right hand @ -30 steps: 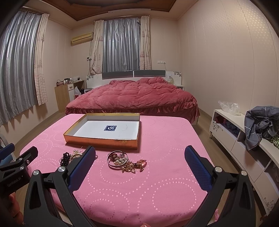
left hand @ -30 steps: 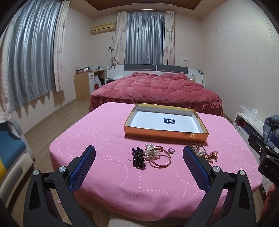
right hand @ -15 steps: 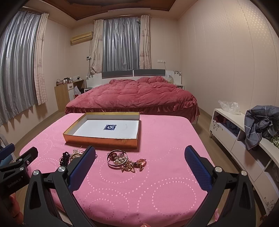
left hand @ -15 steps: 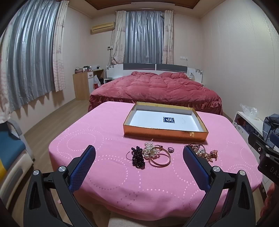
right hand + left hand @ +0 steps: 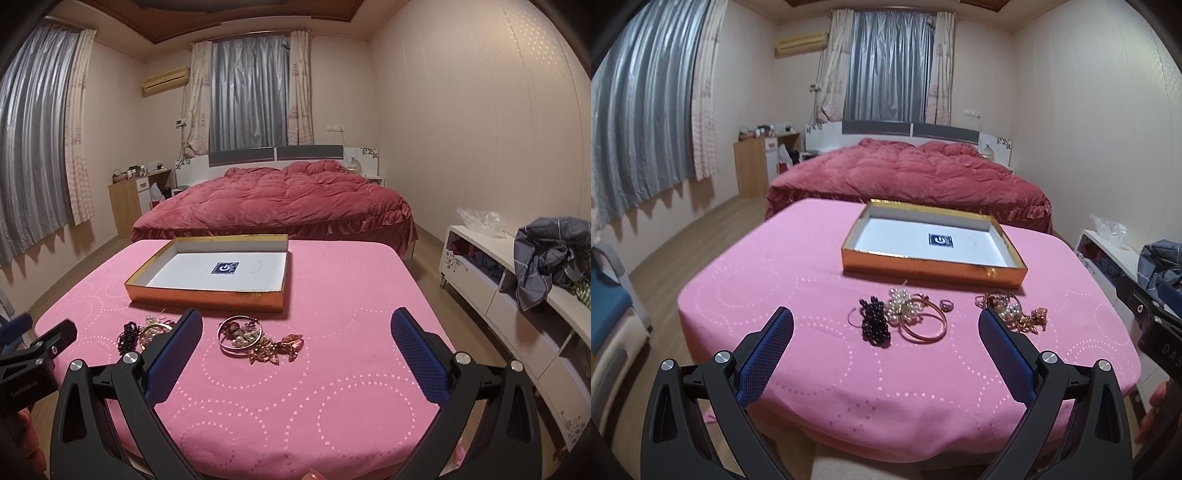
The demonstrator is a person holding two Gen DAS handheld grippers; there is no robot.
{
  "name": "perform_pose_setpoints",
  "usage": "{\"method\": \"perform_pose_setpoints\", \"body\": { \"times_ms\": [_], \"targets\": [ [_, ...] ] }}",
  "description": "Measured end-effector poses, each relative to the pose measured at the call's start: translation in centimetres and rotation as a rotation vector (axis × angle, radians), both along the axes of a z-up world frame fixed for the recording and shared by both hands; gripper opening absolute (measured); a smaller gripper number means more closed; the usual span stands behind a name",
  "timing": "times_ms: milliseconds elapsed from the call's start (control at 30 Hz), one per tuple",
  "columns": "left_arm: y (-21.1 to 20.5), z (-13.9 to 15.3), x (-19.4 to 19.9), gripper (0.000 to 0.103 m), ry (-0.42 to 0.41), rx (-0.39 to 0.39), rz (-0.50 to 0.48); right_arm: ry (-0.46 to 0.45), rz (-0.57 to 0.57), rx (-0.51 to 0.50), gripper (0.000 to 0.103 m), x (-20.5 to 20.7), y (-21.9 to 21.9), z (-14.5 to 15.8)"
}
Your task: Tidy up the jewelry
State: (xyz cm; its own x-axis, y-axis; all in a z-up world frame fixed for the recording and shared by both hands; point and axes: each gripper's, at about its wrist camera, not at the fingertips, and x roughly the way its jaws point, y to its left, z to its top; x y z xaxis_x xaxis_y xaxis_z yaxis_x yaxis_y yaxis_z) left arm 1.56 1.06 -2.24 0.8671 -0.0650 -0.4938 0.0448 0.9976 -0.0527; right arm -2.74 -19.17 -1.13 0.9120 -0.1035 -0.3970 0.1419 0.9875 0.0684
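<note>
A shallow gold box (image 5: pixel 934 264) with a white inside stands open on the pink table (image 5: pixel 798 258); it also shows in the right wrist view (image 5: pixel 207 295). In front of it lie a dark bead bracelet (image 5: pixel 874 325), a pearl cluster (image 5: pixel 901 308), a gold bangle (image 5: pixel 925 325), a small ring (image 5: pixel 946 305) and a second pile of pearls and amber pieces (image 5: pixel 1015 314), seen as a ring-shaped heap (image 5: pixel 258 338) in the right wrist view. My left gripper (image 5: pixel 885 330) is open and empty, just short of the jewelry. My right gripper (image 5: pixel 296 332) is open and empty near the second pile.
A bed with a red quilt (image 5: pixel 908 173) stands behind the table. A low white cabinet (image 5: pixel 517 280) with a grey garment (image 5: pixel 550 254) on it runs along the right. A wooden desk (image 5: pixel 753 166) is at the far left wall.
Both grippers have moved slightly forward and tilted down toward the table, so the box and jewelry sit a little closer. Both stay open.
</note>
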Motion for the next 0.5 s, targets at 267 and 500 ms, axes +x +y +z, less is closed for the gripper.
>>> {"method": "perform_pose_setpoints", "body": {
  "times_ms": [267,500],
  "targets": [
    [0.9,-3.9,1.8,0.097,0.130,-0.012,0.011,0.175,0.050,0.061,0.000,2.8,-1.1,-4.1],
    [1.0,-6.9,3.4,0.097,0.251,0.049,0.011,0.280,0.046,0.117,0.000,4.0,-2.4,-7.6]
  ]
}}
